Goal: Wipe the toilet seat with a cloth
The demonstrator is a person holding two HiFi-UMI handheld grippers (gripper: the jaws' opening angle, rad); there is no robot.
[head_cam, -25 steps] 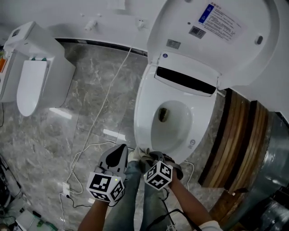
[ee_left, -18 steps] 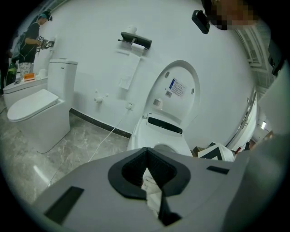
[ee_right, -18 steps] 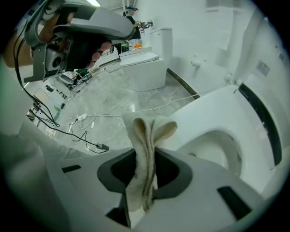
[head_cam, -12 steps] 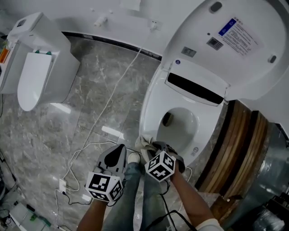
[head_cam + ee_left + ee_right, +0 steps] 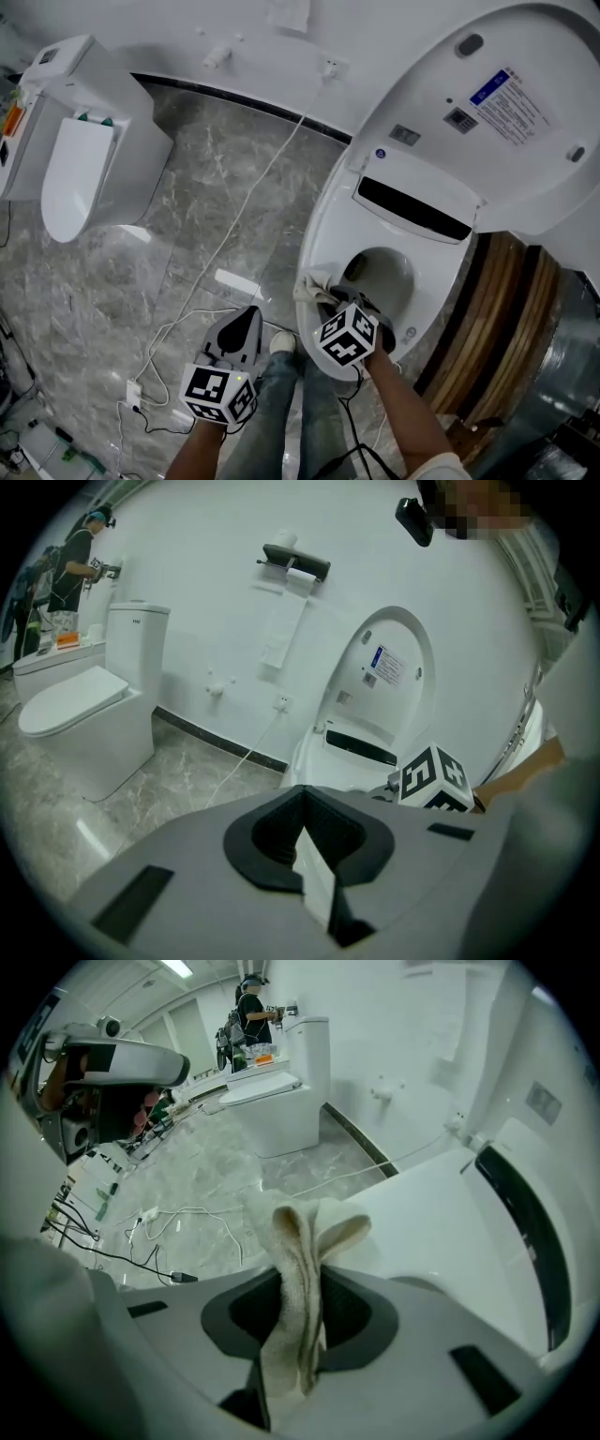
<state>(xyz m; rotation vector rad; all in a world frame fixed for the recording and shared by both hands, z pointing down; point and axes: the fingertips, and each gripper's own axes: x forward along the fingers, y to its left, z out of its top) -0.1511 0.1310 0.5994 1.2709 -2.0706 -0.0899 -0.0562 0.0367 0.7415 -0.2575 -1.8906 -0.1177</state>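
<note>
Right gripper view showed my right gripper (image 5: pixel 292 1330) clenched on the cloth (image 5: pixel 298 1241), which lay on the toilet seat's (image 5: pixel 323 225) near rim. My left gripper (image 5: pixel 246 324) hung closed and empty, beside that seat.

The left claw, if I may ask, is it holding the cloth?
No, the left claw is shut on nothing; the right claw grips the cloth.

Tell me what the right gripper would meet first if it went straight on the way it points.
Likely the toilet seat rim: the right gripper, shut on the cloth, points steeply down at it, cloth leading. Whether the cloth already touches is unclear.
</note>
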